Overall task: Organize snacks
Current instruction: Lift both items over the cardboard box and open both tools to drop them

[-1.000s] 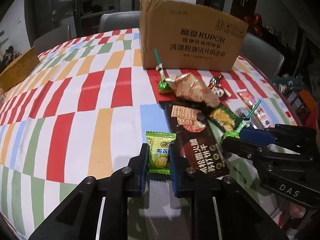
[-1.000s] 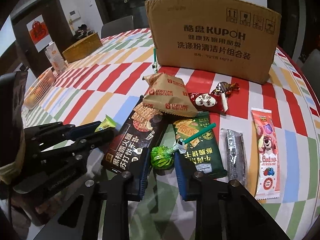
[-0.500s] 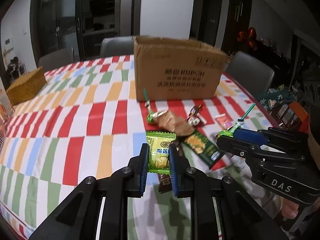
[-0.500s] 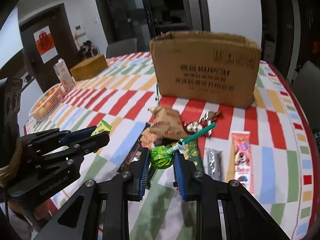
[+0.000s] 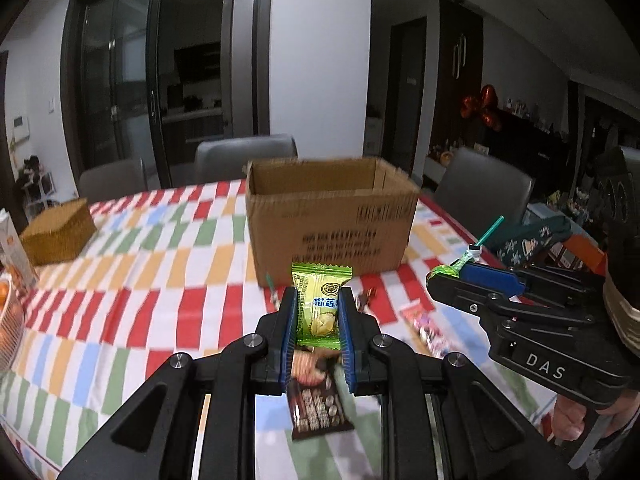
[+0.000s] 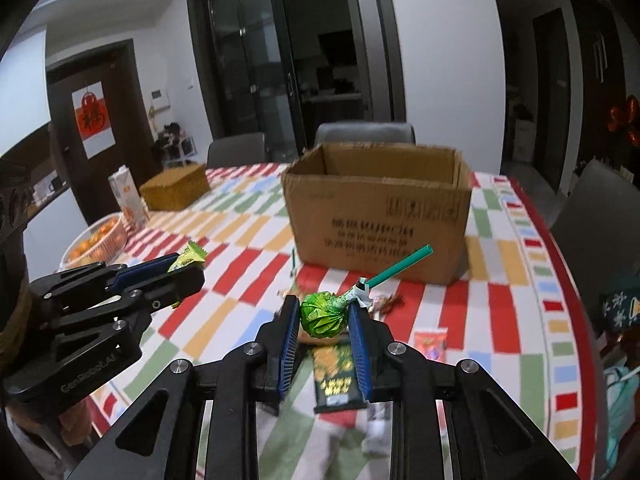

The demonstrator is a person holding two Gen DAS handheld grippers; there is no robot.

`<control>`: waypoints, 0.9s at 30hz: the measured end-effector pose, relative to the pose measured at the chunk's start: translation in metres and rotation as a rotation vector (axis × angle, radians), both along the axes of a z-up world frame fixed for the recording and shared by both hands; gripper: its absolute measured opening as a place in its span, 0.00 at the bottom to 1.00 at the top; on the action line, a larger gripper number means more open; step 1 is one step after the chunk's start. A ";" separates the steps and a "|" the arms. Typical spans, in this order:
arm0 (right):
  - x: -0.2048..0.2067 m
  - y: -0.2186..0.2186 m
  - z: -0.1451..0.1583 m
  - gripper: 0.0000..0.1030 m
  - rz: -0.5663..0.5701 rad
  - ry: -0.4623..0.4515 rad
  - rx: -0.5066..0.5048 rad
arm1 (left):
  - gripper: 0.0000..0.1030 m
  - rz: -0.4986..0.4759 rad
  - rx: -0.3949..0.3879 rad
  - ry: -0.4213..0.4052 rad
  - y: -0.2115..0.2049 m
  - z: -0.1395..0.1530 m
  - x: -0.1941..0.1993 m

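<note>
Green-wrapped snacks are in transit above the bench: the left claw [image 5: 318, 312] pinches a durian candy packet [image 5: 321, 304], the right claw [image 6: 325, 318] clamps a lollipop [image 6: 323, 315], both needing carrying forward over the open cardboard box [image 6: 380, 216] and releasing.

Your left tongs [image 5: 318, 312] are black with blue pads and clamp a bright green and yellow candy packet [image 5: 321, 308] printed with blue characters. Your right tongs [image 6: 325, 322] share that black and blue, pinching a lollipop [image 6: 322, 315] wrapped in crinkled green, its stick teal. The cloth on the desk [image 5: 132, 280] is white with blocks of red, orange, green and pale blue. The cardboard box [image 6: 380, 216] is plain brown with dark print. Below you, a dark brown cracker pack [image 5: 318, 408] and a dark green one [image 6: 334, 376] lie blurred. The woven basket [image 5: 58, 236] looks golden yellow.
</note>
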State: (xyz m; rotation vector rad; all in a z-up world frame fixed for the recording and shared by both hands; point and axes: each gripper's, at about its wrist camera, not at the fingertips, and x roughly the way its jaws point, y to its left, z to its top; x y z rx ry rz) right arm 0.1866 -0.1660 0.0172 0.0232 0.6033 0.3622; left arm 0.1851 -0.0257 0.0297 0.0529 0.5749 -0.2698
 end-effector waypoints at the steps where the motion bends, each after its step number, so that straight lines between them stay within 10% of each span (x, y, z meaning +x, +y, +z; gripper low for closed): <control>1: 0.002 -0.003 0.005 0.25 -0.004 -0.012 0.004 | 0.20 0.001 -0.005 -0.011 -0.002 0.006 0.003; 27: 0.130 -0.025 0.070 0.25 -0.083 -0.102 0.002 | 0.20 0.000 -0.054 -0.023 -0.013 0.056 0.151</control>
